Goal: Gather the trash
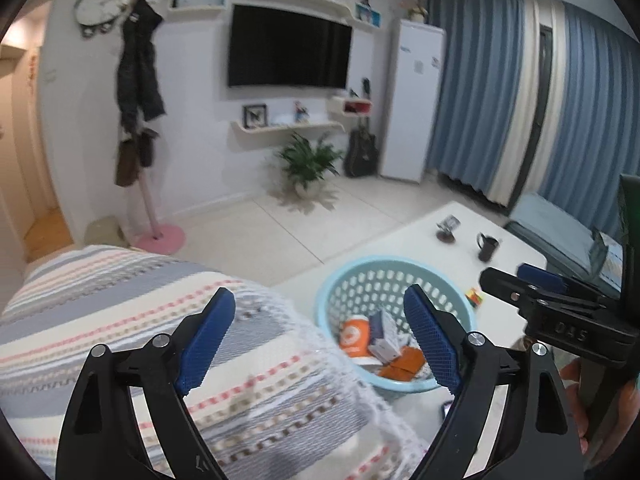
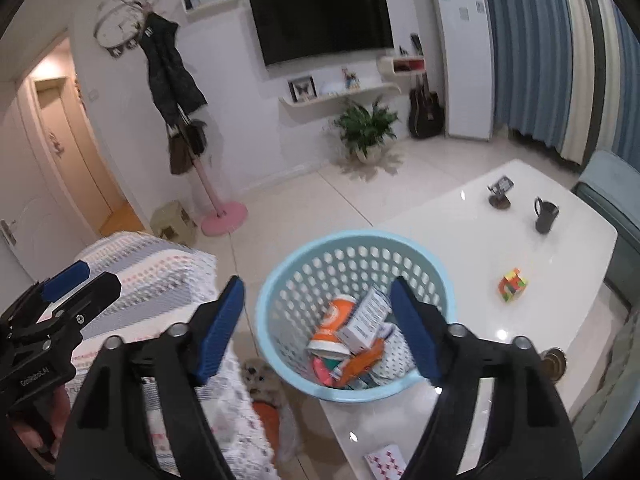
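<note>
A light-blue perforated basket [image 1: 360, 264] [image 2: 320, 240] stands on the near end of a white table [image 2: 480, 240]. Inside it lie an orange paper cup [image 1: 354, 336] [image 2: 334, 320], white cartons [image 1: 384, 332] [image 2: 366, 316] and orange wrappers. My left gripper [image 1: 318, 296] is open and empty, hanging over a striped blanket's edge just left of the basket. My right gripper [image 2: 317, 282] is open and empty above the basket, with the trash seen between its blue pads [image 2: 412, 332]. Each gripper also shows at the edge of the other's view.
A striped blanket [image 1: 140, 320] covers a seat left of the basket. On the table are a black mug [image 2: 545, 214], a small stand [image 2: 500, 192], a colourful cube [image 2: 513, 285], a round brass object [image 2: 554, 362] and a patterned card [image 2: 386, 460]. A plush toy [image 2: 260, 376] lies on the floor.
</note>
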The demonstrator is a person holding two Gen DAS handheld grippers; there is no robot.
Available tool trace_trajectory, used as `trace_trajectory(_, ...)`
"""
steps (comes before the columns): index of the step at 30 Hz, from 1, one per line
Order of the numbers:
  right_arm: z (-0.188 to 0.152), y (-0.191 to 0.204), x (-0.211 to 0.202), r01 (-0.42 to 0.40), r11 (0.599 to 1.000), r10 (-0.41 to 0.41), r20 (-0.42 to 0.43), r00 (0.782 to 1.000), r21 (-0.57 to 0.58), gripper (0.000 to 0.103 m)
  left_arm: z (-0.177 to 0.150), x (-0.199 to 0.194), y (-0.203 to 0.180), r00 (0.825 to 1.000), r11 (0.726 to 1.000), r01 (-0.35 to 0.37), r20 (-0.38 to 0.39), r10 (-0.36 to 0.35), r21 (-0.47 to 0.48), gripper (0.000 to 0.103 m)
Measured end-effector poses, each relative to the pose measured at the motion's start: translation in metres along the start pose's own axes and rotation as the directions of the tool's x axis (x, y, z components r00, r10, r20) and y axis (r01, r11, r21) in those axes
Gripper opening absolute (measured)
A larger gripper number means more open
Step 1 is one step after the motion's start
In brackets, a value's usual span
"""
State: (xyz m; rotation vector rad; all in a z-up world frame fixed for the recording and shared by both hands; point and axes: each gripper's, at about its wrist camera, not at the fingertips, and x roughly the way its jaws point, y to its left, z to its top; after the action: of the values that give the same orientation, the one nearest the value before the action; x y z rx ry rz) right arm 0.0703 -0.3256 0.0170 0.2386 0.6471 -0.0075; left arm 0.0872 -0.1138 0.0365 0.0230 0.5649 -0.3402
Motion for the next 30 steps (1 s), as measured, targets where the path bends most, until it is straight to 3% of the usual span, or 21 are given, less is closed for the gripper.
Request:
trace_trajectory(6, -0.011, 0.028, -0.012, 0.021, 0.999, -0.02, 0.054, 0.998, -0.026, 0.075, -0.013, -0.025, 0.018, 0.996, 0.997, -0.056, 0.072, 0.06, -0.061, 0.093)
trace_trajectory(12, -0.017, 0.043, -0.018, 0.086, 0.995, -0.082, 0.092, 0.992, -0.043, 0.075, -0.026, -0.024, 0.035, 0.996, 0.996, -0.064, 0.055, 0.068, -0.064, 0.095)
trace_trajectory(20, -0.03, 0.053, -0.035, 0.206, 0.976, -0.19, 0.176, 0.966, -0.073, 0.075, -0.034, -0.032, 0.038, 0.976, 0.986, -0.164, 0.141, 0.166, -0.029, 0.095)
trace_trajectory(25, -0.04, 0.049, -0.05, 0.228, 0.973, -0.213, 0.225, 0.951, -0.043, 0.075, -0.036, -0.034, 0.043, 0.981, 0.988, -0.145, 0.121, 0.151, -0.059, 0.095)
trace_trajectory(30, -0.049, 0.049, -0.061, 0.251, 0.968, -0.239, 0.264, 0.935, -0.013, 0.08, -0.036, -0.045, 0.039, 0.971, 0.984, -0.172, 0.164, 0.176, -0.038, 0.095)
